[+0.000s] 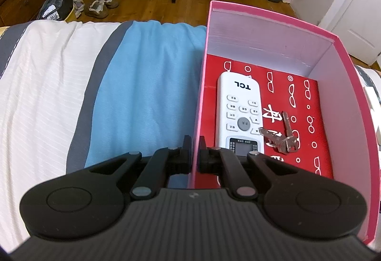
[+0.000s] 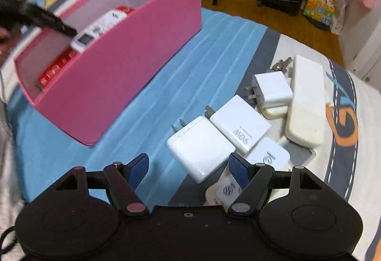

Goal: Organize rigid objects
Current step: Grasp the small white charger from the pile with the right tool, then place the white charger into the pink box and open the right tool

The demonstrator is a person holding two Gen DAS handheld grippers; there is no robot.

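On the bed (image 1: 47,75), over its blue blanket (image 1: 147,85), sits a pink box (image 1: 352,99) with pale inner walls and a red patterned floor. Left wrist view: the left claw (image 1: 195,154) is pressed together on the box's near left wall, one finger outside, one inside, the thin pink wall pinched between them. Inside the box, a white TCL remote (image 1: 239,115) lies lengthwise, screen end toward the camera; at its 3 o'clock, just beside and touching its edge, a small bunch of keys (image 1: 283,137) rests on the red floor. Right wrist view: the right claw (image 2: 188,169) is spread wide, blue-padded fingers (image 2: 138,169) apart, nothing between them, hovering above the blanket. At its 12 to 2 o'clock lies a cluster of white things close together: a large charger (image 2: 202,154) with prongs pointing to 11 o'clock, a 90W charger (image 2: 240,125) touching it at 1 o'clock, a smaller plug adapter (image 2: 273,88) farther out, a long white remote (image 2: 306,104) face down at the cluster's 3 o'clock edge, and more keys (image 2: 282,64) at the far end. Another white charger (image 2: 270,156) sits just beyond the right finger; a further white piece lies beneath it, too hidden to name. The pink box stands at the claw's 10 o'clock, apart from the cluster, motion-blurred.
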